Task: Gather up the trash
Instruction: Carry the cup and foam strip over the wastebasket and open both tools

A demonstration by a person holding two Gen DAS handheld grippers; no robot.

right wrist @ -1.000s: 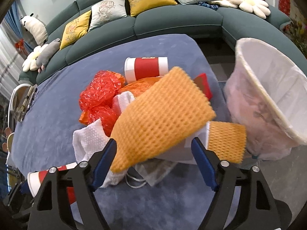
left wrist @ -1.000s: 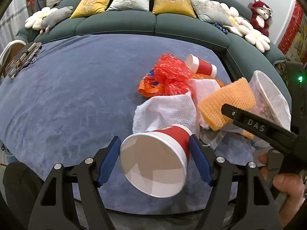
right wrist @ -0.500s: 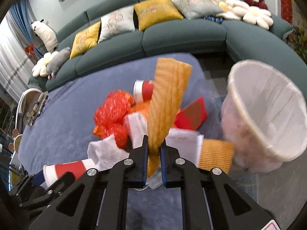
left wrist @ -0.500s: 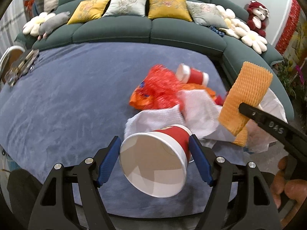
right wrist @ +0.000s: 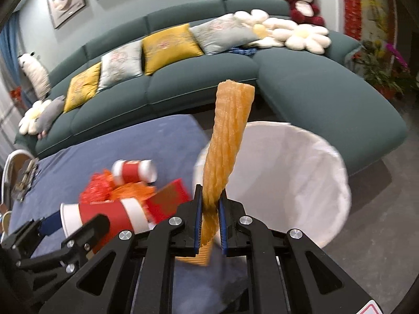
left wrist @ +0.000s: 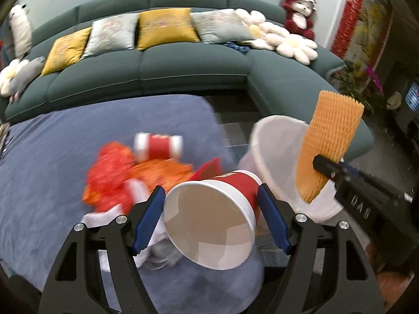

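Observation:
My left gripper (left wrist: 210, 218) is shut on a red and white paper cup (left wrist: 214, 217), mouth toward the camera, held above the blue table near the white-lined bin (left wrist: 272, 157). My right gripper (right wrist: 209, 216) is shut on an orange foam net sleeve (right wrist: 227, 141) that stands upright in front of the bin (right wrist: 288, 180). The sleeve (left wrist: 327, 141) and right gripper (left wrist: 318, 162) also show in the left wrist view, over the bin's right side. The cup (right wrist: 104, 217) shows at the lower left of the right wrist view.
A trash pile lies on the blue table (left wrist: 65, 157): a second red cup (left wrist: 157, 145), red plastic wrap (left wrist: 110, 167), orange wrapper (left wrist: 162, 172), red card (right wrist: 167, 201), white paper towels (left wrist: 102, 217). A green sofa (left wrist: 157, 62) curves behind and to the right.
Both grippers have lifted and swung right toward the bin. The right gripper closed on the foam sleeve and raised it upright; the left still holds the cup, now near the bin's rim.

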